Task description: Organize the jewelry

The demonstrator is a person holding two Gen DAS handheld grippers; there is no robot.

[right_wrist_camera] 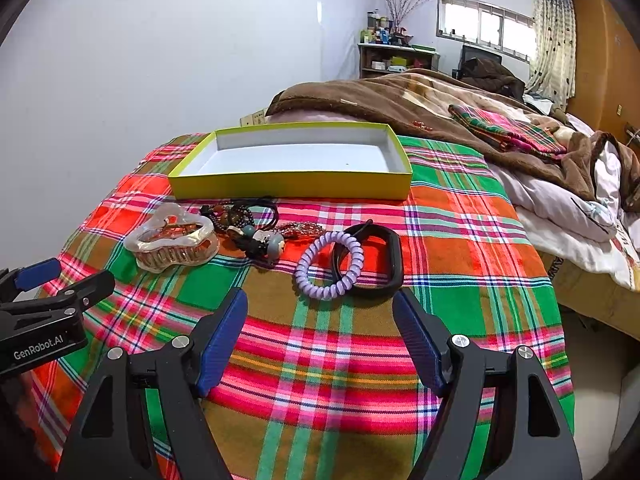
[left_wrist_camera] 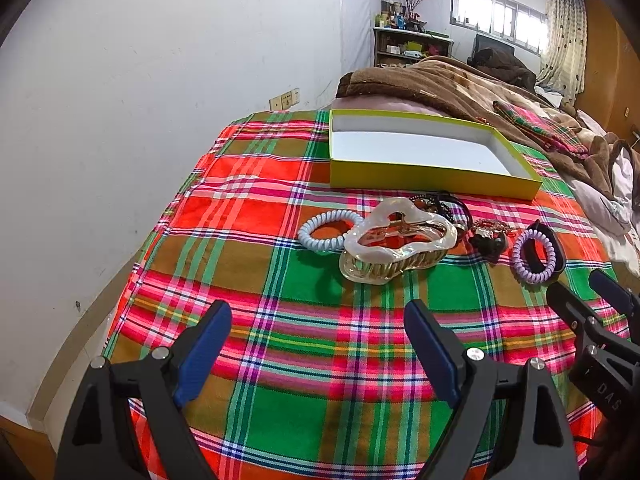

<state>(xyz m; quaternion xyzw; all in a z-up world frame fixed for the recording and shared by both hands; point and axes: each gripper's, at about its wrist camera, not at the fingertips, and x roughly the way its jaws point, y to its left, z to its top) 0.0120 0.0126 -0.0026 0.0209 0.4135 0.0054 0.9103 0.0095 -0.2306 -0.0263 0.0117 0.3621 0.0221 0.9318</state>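
An empty yellow box [left_wrist_camera: 432,178] [right_wrist_camera: 288,186] sits on the plaid cloth [left_wrist_camera: 280,280]. In front of it lie a pearly claw clip [left_wrist_camera: 394,240] [right_wrist_camera: 172,240], a pale blue coil tie [left_wrist_camera: 326,230], a pile of dark beads and ties [left_wrist_camera: 452,208] [right_wrist_camera: 248,220], a purple coil tie [left_wrist_camera: 534,256] [right_wrist_camera: 330,266] and a black band [right_wrist_camera: 376,258]. My left gripper [left_wrist_camera: 318,328] is open, short of the clip. My right gripper [right_wrist_camera: 320,320] is open, just short of the purple tie; it also shows in the left wrist view [left_wrist_camera: 588,292].
A brown blanket [right_wrist_camera: 380,100] and white bedding [right_wrist_camera: 568,216] lie behind and right of the cloth. A white wall [left_wrist_camera: 140,80] runs along the left. A shelf [right_wrist_camera: 396,56] and window stand far back. The left gripper [right_wrist_camera: 48,280] enters the right view's left edge.
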